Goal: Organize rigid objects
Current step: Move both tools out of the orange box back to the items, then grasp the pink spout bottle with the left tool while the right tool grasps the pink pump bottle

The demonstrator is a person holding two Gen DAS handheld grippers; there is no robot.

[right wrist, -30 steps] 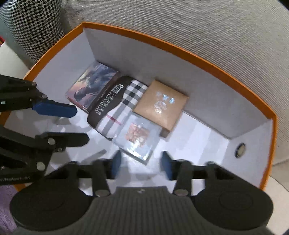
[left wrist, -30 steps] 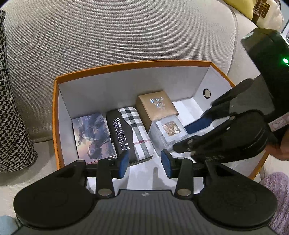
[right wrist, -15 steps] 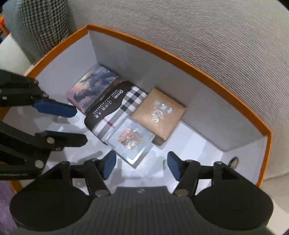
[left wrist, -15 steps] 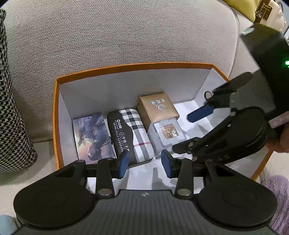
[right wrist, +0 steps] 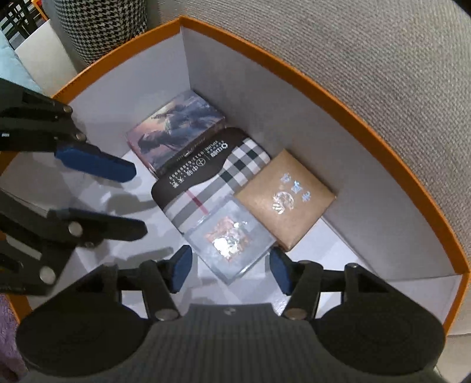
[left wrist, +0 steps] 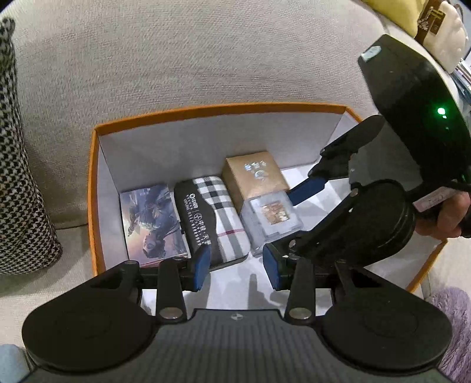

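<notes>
A home, most likely a living room. Beige woven sofa (left wrist: 206,59) upholstery filling the background, with a black-and-white houndstooth cushion (left wrist: 20,176) at one side, a yellow cushion (left wrist: 394,11) and a cream plush item (left wrist: 444,32) farther along, and a purple fluffy rug (left wrist: 453,324) at the edge. An orange-rimmed storage box (right wrist: 353,97) of small household keepsakes set on the seat.

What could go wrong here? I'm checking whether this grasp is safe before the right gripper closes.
The right gripper is open around the clear case, which lies against the plaid case and brown box; closing may nudge them. The clear case looks glossy and could slip. The left gripper, also open, sits close and may collide.
</notes>
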